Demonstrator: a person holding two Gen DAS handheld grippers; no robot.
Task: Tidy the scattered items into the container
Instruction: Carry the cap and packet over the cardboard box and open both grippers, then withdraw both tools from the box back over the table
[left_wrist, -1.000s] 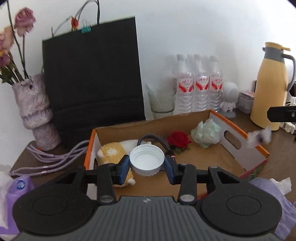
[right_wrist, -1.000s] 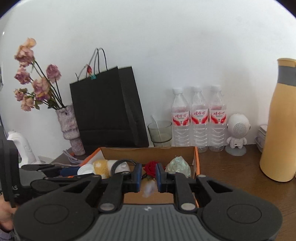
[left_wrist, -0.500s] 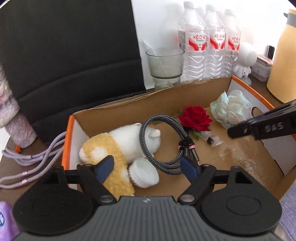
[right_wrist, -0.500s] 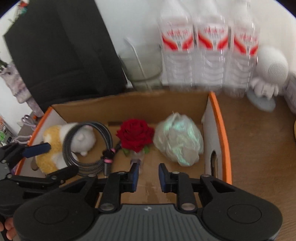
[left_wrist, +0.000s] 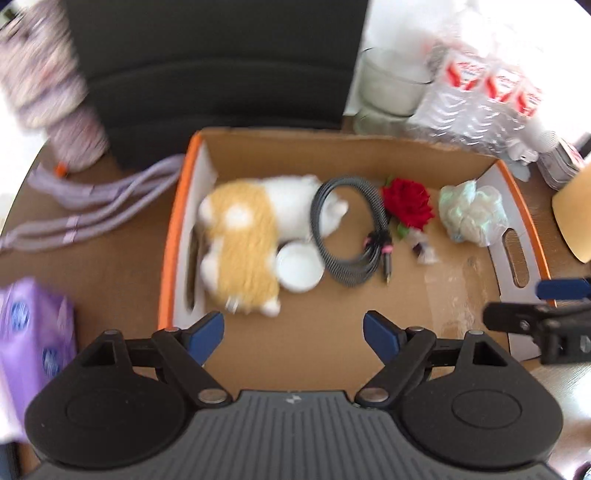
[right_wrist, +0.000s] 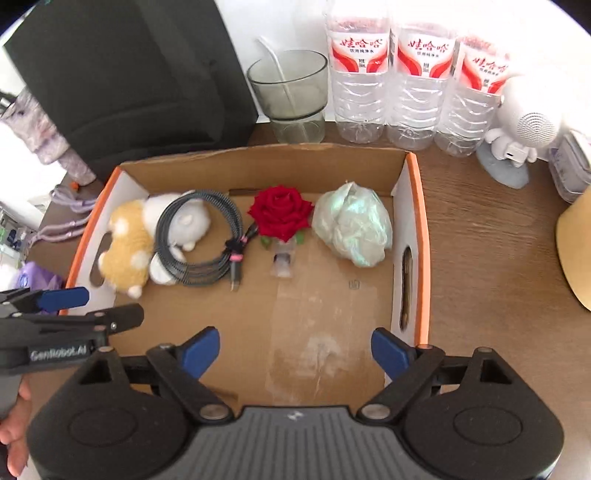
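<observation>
A cardboard box with orange rims (left_wrist: 168, 236) (right_wrist: 421, 236) holds a yellow-white plush toy (left_wrist: 240, 240) (right_wrist: 125, 240), a white cap (left_wrist: 299, 267) (right_wrist: 160, 273), a coiled grey cable (left_wrist: 351, 236) (right_wrist: 199, 240), a red rose (left_wrist: 408, 203) (right_wrist: 280, 212), a small clear wrapped piece (right_wrist: 282, 262) and a pale green crumpled bag (left_wrist: 471, 214) (right_wrist: 351, 225). My left gripper (left_wrist: 293, 332) (right_wrist: 79, 306) is open and empty above the box's near left. My right gripper (right_wrist: 295, 350) (left_wrist: 546, 302) is open and empty above the near right.
A black paper bag (right_wrist: 122, 74), a glass (right_wrist: 291, 96), three water bottles (right_wrist: 413, 74) and a white robot figure (right_wrist: 517, 144) stand behind the box. A yellow jug (right_wrist: 576, 243) is on the right. Purple cords (left_wrist: 92, 210), a vase (left_wrist: 62, 92) and a purple tissue pack (left_wrist: 29, 332) lie left.
The left gripper opened and let the white cap drop beside the plush toy. The right gripper opened and left the small wrapped piece below the rose. Both pulled back above the box.
</observation>
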